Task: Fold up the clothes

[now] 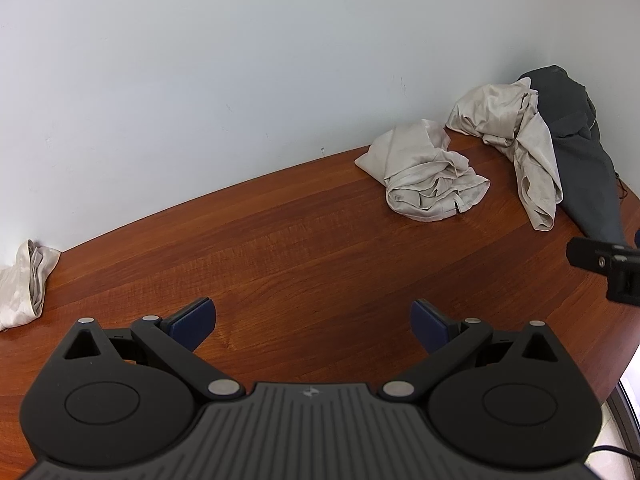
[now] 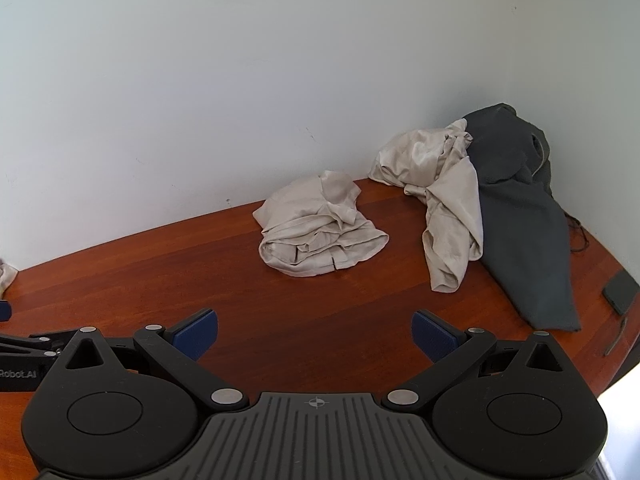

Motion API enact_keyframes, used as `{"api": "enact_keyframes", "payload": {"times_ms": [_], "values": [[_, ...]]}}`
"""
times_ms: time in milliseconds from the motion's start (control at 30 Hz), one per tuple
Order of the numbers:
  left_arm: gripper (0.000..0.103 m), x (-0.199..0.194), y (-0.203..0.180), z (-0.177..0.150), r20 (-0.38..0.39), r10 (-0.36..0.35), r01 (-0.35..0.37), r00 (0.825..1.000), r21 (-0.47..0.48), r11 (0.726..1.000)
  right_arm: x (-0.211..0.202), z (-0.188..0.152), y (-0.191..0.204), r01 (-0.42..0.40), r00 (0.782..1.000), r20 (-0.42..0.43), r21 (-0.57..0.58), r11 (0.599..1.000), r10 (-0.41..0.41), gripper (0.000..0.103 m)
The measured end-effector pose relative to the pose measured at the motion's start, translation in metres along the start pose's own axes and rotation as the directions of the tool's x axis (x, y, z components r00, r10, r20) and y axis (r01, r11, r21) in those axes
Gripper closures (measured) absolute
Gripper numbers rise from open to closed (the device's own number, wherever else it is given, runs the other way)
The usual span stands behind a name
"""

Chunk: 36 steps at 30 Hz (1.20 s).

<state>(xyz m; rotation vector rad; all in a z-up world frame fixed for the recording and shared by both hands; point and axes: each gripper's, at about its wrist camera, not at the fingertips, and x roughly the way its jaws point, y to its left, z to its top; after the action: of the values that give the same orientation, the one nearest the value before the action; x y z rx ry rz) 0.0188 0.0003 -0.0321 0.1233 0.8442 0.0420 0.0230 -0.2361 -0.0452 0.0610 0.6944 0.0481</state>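
A crumpled beige garment (image 1: 428, 178) (image 2: 320, 230) lies on the wooden table (image 1: 280, 240) (image 2: 180, 280) near the wall. Behind it to the right a second beige garment (image 1: 516, 140) (image 2: 444, 204) drapes against a dark grey garment (image 1: 580, 152) (image 2: 524, 220) in the corner. A small folded beige piece (image 1: 24, 284) (image 2: 6, 274) sits at the far left. My left gripper (image 1: 312, 322) hovers open over bare wood, well short of the clothes. My right gripper (image 2: 314, 332) is open too, empty, in front of the crumpled garment. Part of the right gripper (image 1: 608, 268) shows at the left wrist view's right edge.
A white wall runs close behind the table. A dark flat phone-like object (image 2: 621, 292) lies at the table's right edge, with a thin cord (image 2: 578, 236) by the grey garment. The left gripper's body (image 2: 24, 356) shows low on the left in the right wrist view.
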Motion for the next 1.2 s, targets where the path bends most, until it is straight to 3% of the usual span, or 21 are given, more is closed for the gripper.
{"api": "enact_keyframes", "payload": {"times_ms": [267, 567, 700, 867, 1200], "values": [[0.0, 0.011, -0.007, 0.011, -0.008, -0.032, 0.031, 0.999, -0.077, 0.997, 0.035, 0.023, -0.024, -0.041, 0.999, 0.014, -0.053, 0.998, 0.042, 0.001], [0.0, 0.035, -0.03, 0.029, -0.008, 0.009, -0.01, 1.0, -0.158, 0.987, 0.104, 0.055, -0.061, -0.124, 0.992, -0.015, -0.124, 0.984, 0.123, 0.006], [0.0, 0.046, -0.042, 0.034, -0.014, 0.04, -0.042, 0.999, -0.19, 0.981, 0.143, 0.068, -0.075, -0.154, 0.988, -0.036, -0.148, 0.977, 0.15, 0.013], [0.0, 0.058, -0.053, 0.042, -0.032, 0.129, -0.133, 0.991, -0.21, 0.969, 0.189, 0.086, -0.089, -0.194, 0.981, -0.06, -0.166, 0.967, 0.186, 0.021], [0.0, 0.071, -0.06, 0.055, -0.031, 0.199, -0.2, 0.98, -0.246, 0.948, 0.285, 0.104, -0.101, -0.236, 0.969, -0.111, -0.145, 0.961, 0.221, 0.03]]}}
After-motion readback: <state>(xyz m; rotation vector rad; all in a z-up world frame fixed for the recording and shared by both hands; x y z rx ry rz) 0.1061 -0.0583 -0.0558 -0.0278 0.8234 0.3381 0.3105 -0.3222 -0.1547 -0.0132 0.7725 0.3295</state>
